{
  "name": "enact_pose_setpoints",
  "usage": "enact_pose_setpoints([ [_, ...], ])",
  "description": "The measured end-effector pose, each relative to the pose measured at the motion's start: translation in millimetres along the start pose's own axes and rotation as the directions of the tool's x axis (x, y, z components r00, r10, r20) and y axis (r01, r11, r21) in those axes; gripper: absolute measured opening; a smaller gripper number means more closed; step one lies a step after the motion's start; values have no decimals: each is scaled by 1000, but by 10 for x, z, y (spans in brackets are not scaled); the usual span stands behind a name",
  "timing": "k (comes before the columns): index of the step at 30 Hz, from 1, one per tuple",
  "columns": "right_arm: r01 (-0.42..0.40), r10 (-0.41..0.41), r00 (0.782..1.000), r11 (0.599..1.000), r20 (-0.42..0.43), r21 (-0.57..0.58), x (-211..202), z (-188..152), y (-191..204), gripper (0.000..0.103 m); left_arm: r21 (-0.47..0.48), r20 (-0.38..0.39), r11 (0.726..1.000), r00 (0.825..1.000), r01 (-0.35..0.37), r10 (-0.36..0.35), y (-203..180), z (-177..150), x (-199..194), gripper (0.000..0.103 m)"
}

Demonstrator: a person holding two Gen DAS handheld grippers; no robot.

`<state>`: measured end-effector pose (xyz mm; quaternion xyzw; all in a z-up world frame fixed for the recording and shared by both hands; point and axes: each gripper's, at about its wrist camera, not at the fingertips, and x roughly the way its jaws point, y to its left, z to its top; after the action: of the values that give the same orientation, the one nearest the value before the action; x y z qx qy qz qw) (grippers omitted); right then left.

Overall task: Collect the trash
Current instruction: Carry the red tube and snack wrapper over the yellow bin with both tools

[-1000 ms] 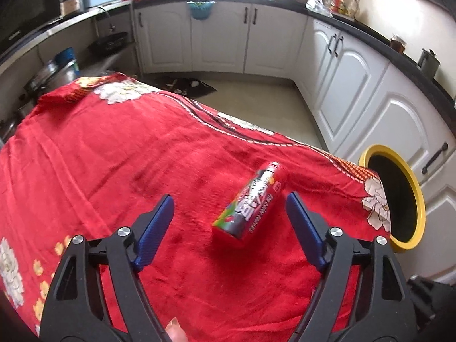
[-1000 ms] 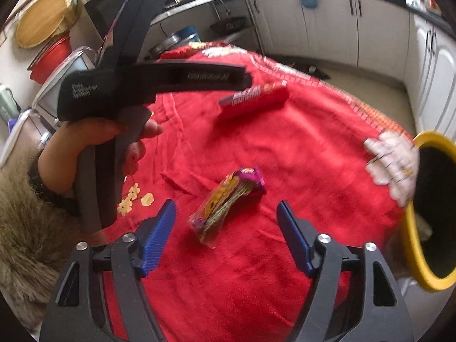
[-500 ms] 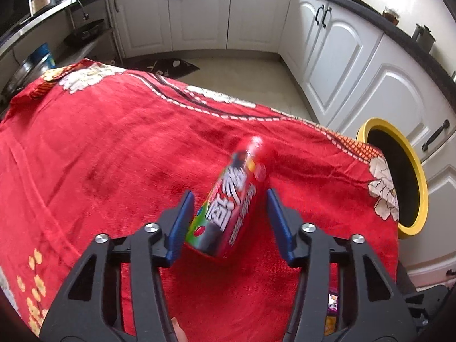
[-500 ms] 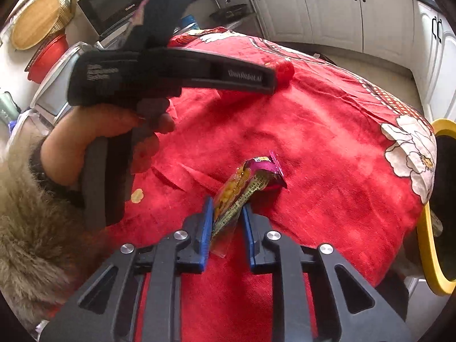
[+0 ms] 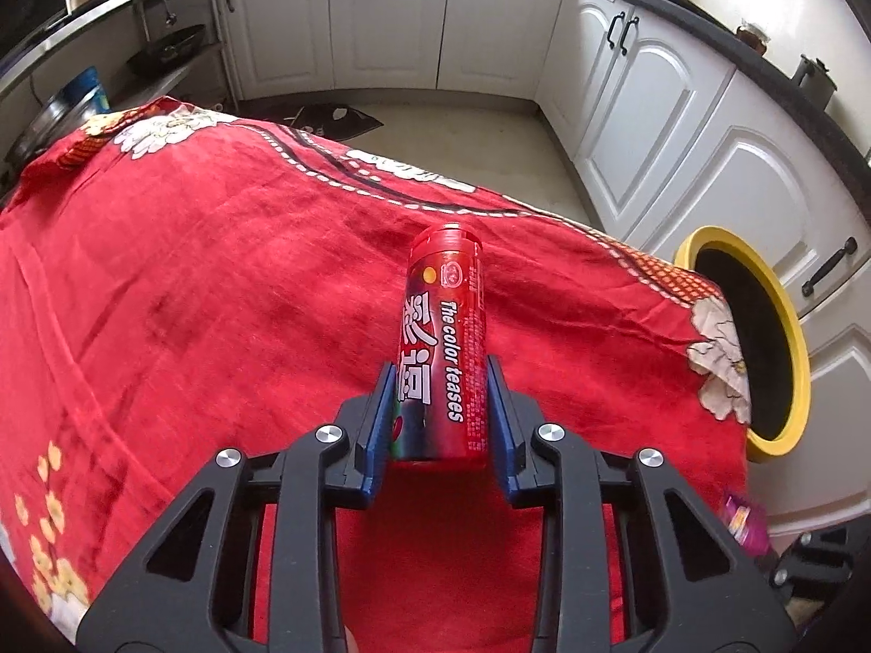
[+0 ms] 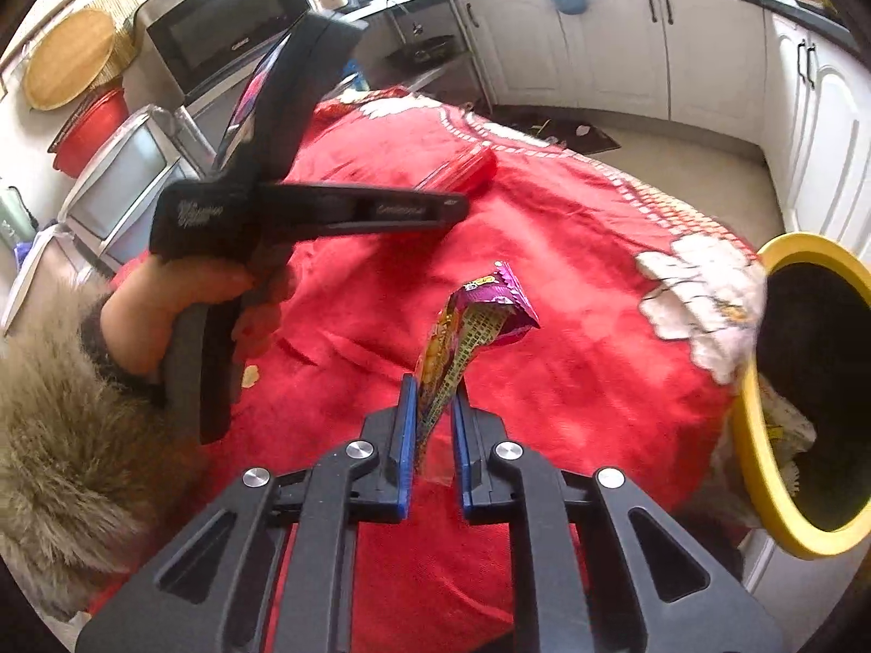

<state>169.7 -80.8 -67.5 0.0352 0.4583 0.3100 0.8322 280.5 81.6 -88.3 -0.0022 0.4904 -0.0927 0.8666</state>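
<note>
A red candy tube [image 5: 443, 315] with white lettering stands tilted up off the red flowered tablecloth [image 5: 218, 272]. My left gripper [image 5: 441, 364] is closing, and its blue pads press the tube's lower half on both sides. In the right wrist view a purple and yellow snack wrapper [image 6: 479, 315] hangs lifted above the cloth. My right gripper [image 6: 434, 383] is closing too, pinching the wrapper's lower end. A yellow-rimmed bin [image 6: 754, 435] with a dark inside stands at the table's right edge, with some paper in it.
White kitchen cabinets [image 5: 653, 109] line the far side, and a dark mat [image 5: 337, 119] lies on the floor. A microwave [image 6: 228, 38] and a red basin [image 6: 92, 130] stand on the left. A person's hand [image 6: 179, 305] in a fur cuff holds the left gripper.
Both grippers went from wide open to closed on their items. The tube lay flat and now stands tilted up between the left pads. The wrapper has risen off the cloth and moved right.
</note>
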Motion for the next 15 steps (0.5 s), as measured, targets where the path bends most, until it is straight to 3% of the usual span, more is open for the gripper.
enact_pose_setpoints([
  [15, 71, -76, 991, 996, 113, 51, -545, 13, -409, 12, -8, 74, 997, 994, 79, -78, -432, -151, -352, 24],
])
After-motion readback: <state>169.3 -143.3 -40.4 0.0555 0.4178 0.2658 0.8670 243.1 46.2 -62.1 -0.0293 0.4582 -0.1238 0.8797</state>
